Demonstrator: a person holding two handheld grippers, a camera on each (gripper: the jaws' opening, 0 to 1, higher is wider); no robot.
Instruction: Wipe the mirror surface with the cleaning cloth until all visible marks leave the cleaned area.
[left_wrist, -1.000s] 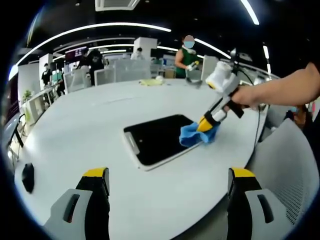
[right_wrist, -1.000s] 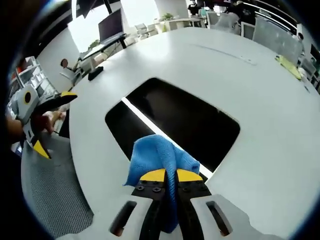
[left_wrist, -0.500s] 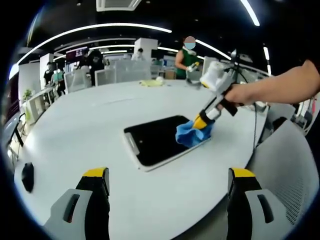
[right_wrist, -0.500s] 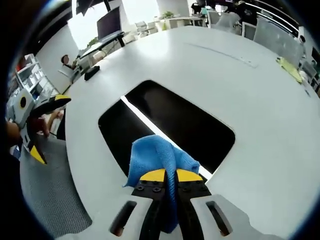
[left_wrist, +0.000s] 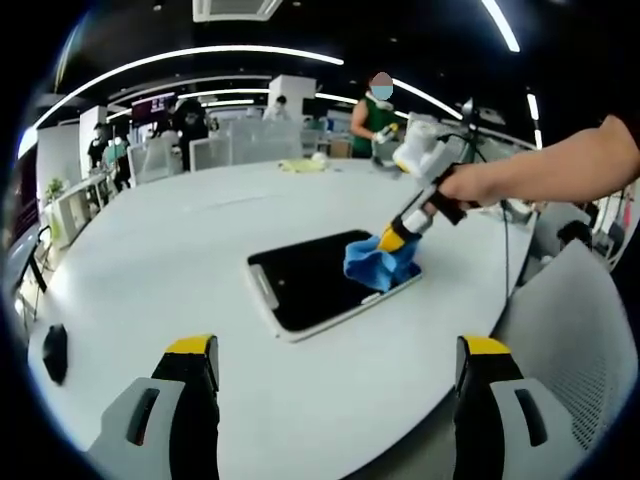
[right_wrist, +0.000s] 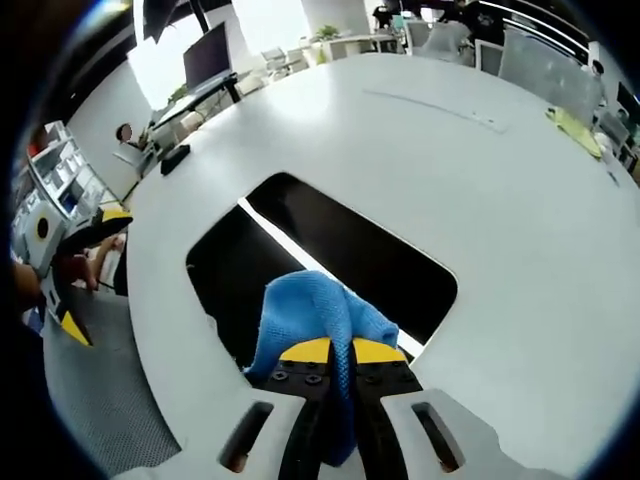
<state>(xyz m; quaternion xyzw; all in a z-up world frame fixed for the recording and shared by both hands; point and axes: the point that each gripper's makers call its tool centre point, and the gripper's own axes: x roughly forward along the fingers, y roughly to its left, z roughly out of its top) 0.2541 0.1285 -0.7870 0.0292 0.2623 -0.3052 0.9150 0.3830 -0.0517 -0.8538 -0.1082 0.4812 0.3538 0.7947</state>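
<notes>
- Two hand-held grippers are at work: the right hand-held gripper has its jaws clamped together on the blue cloth, and that cloth is pressed down on the near corner of the mirror.
- Over in the left gripper view, the cloth sits on the right end of the mirror, with the right hand-held gripper angled down onto it from a person's hand.
- The left hand-held gripper hangs back above the counter edge, jaws wide apart, gripping nothing.
- Progress, as I judge it: wiping is under way, but most of the dark glass lies beyond the cloth. I can't make out any marks at this size, so I can't say how much remains.
- The mirror lies flat on a big white rounded counter, well apart from a small dark object near its edge.
- Around it, an open office: ceiling light strips, partitions, a monitor, grey mesh chairs, and people standing at the back.
</notes>
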